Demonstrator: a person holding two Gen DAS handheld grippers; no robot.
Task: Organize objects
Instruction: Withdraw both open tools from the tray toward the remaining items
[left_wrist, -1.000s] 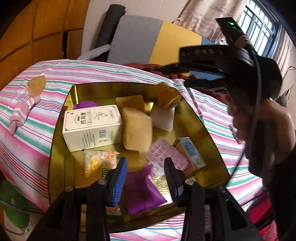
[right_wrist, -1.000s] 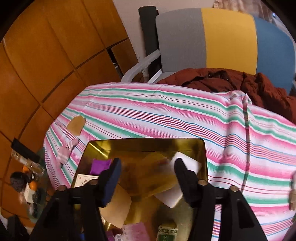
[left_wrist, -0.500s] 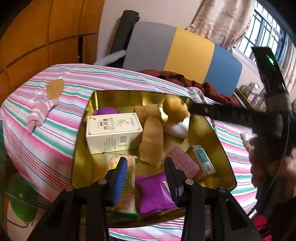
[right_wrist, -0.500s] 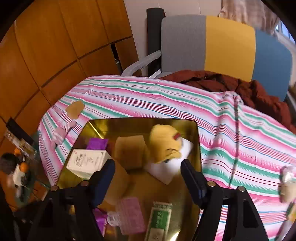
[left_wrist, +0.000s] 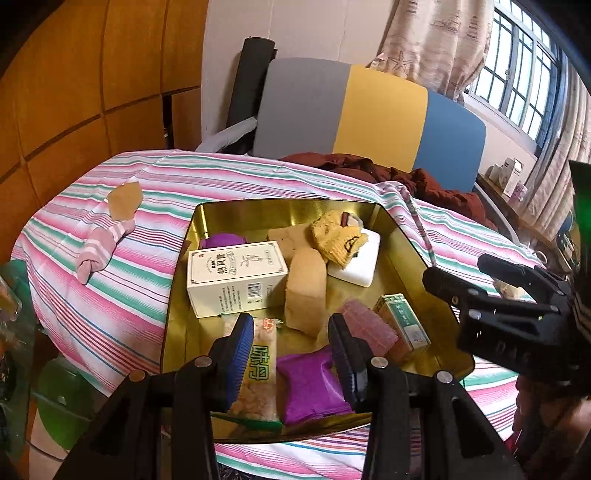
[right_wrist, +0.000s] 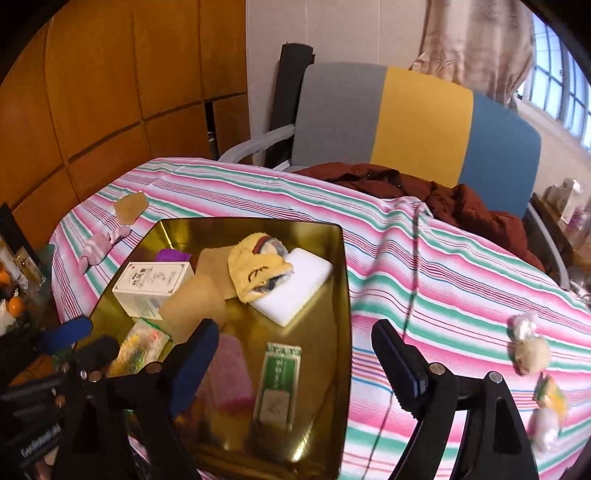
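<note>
A gold tray sits on the striped tablecloth. In it a yellow sock lies on a white sponge, beside a white box, tan pads, a green box, a pink block, a snack packet and a purple packet. My right gripper hovers over the tray's near right edge, jaws opening wide, nothing between them. My left gripper hangs above the near packets, fingers apart and empty.
A rolled pink sock and a tan pad lie on the cloth left of the tray. Small wrapped items and a beige toy lie at the right. A chair with a red-brown jacket stands behind the table.
The yellow sock has left my right gripper's jaws and now rests on the white sponge. The right gripper has opened wider and drawn back to the right. My left gripper rose slightly.
</note>
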